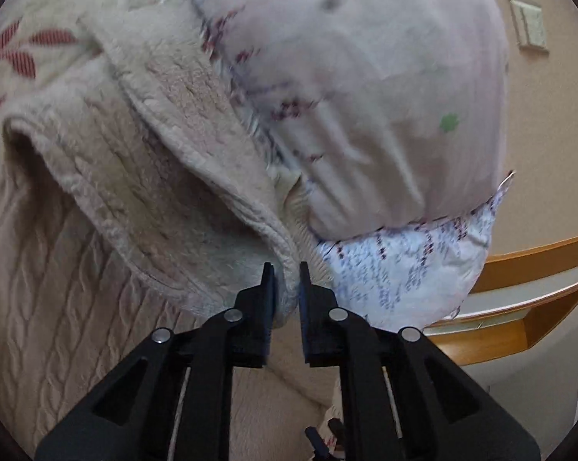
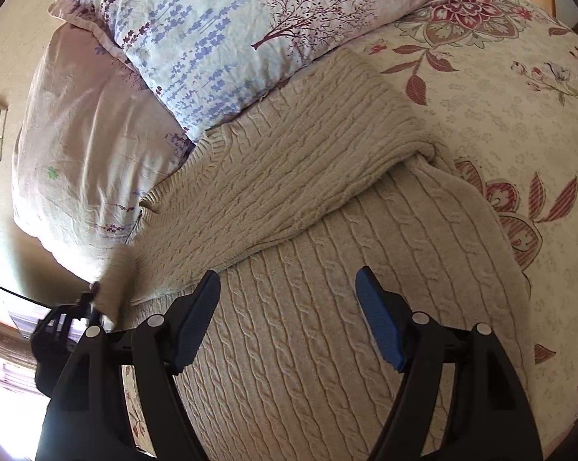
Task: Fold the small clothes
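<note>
One thin pinch: left gripper [image 1: 285,269] fingers squeeze sweater [image 2: 312,176] sleeve edge; heavy knit could slip. Right gripper [image 2: 287,282] fingers spread, holding nothing.

A cream cable-knit sweater [image 2: 327,269] fills the middle and lower part of the right wrist view, lying spread out flat. One sleeve [image 2: 289,176] is folded across it, running from the upper right down to the lower left. At the left edge of that view a ribbed cuff or hem [image 2: 116,284] is lifted. In the left wrist view the sweater [image 1: 143,199] is bunched into thick raised folds across the centre and left.
</note>
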### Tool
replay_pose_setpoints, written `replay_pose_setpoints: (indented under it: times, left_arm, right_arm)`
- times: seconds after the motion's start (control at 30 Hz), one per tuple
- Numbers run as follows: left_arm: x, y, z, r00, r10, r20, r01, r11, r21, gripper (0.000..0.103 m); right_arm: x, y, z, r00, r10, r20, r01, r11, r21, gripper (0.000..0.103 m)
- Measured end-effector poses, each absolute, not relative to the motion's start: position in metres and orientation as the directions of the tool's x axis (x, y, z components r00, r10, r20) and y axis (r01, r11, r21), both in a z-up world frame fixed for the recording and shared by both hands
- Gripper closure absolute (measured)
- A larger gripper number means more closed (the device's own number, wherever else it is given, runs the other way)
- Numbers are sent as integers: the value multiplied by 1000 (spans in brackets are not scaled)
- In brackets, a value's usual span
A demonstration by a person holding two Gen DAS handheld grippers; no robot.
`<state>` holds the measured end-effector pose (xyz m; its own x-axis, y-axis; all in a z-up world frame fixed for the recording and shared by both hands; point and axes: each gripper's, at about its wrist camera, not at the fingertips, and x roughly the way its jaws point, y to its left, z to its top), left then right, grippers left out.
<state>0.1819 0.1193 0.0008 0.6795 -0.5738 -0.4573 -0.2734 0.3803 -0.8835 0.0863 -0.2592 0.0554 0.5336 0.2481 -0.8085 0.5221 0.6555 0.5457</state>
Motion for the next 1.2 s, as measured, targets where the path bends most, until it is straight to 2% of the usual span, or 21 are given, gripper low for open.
replay_pose_setpoints:
  times: [0.07, 0.23, 0.37, 0.4, 0.53, 0.63, 0.77, 0.9, 0.97, 1.1, 1.2]
  left_arm:
    - [178, 113, -12, 661, -583, -472, -294, 378, -878, 82]
    - [176, 142, -11, 710, -552, -438, -333, 285, -899, 73]
    - [172, 166, -16, 747, -499, -439, -379, 223, -898, 73]
    - [172, 173, -18, 758, -482, -440, -391, 204, -897, 74]
    - [175, 188, -23, 800, -449, -399, -389, 119, -913, 96]
    - [187, 179, -6, 811, -456, -366, -333, 154, -930, 96]
    - [208, 128, 40, 771, -526, -361, -152, 398, -905, 96]
    - [216, 41, 73, 665, -586, -464, 82, 674, -734, 96]
    - [213, -13, 70, 581, -580, -572, 204, 783, -587, 95]
    - [201, -97, 33, 420, -468, -777, 379, 869, -318, 88]
    - [190, -112, 16, 394, -423, -816, 405, 877, -259, 81]
  right_arm:
    - [84, -261, 56, 536, 246, -808, 521, 657, 545, 29]
    - [77, -267, 57, 546, 234, -804, 525, 653, 546, 29]
    - [76, -268, 56, 544, 244, -803, 527, 645, 553, 29]
    - [75, -268, 56, 543, 248, -802, 525, 645, 555, 29]
    - [71, -271, 59, 545, 254, -799, 518, 647, 560, 29]
    - [65, -277, 59, 549, 256, -795, 521, 639, 566, 29]
    - [59, -288, 60, 559, 260, -787, 527, 621, 580, 29]
    - [52, -299, 64, 574, 242, -782, 529, 619, 580, 29]
    - [50, -303, 65, 578, 236, -781, 529, 619, 580, 29]
    - [46, -311, 63, 577, 228, -784, 543, 611, 577, 29]
    - [51, -311, 67, 589, 231, -775, 524, 620, 583, 31]
